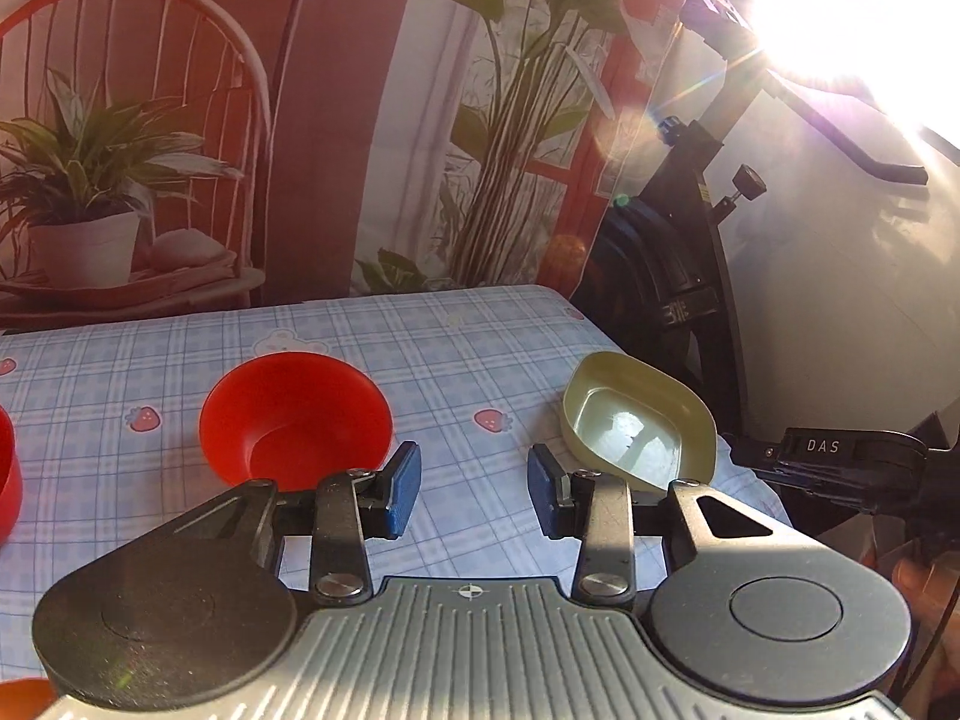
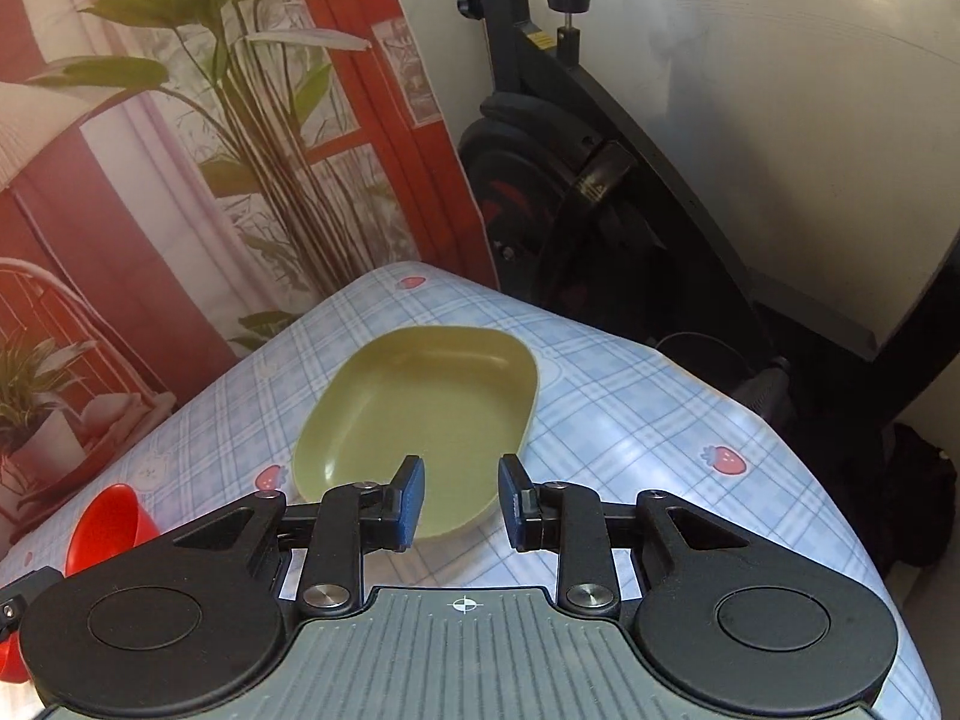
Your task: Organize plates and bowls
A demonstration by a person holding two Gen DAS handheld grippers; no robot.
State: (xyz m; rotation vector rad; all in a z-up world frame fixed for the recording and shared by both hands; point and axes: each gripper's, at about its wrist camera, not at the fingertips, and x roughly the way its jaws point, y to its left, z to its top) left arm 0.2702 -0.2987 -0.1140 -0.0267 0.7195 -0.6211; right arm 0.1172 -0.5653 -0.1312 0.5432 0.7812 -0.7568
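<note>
In my right wrist view, a pale green oval plate (image 2: 414, 420) lies at centre frame on the counter (image 2: 630, 420), just beyond my right claw (image 2: 461, 501), spread and holding nothing. In the left view, a red bowl (image 1: 294, 420) sits left of centre, just beyond my left claw (image 1: 474, 489), also spread and empty. An exercise bike (image 2: 570, 192) stands behind the counter's far corner, upper right.
</note>
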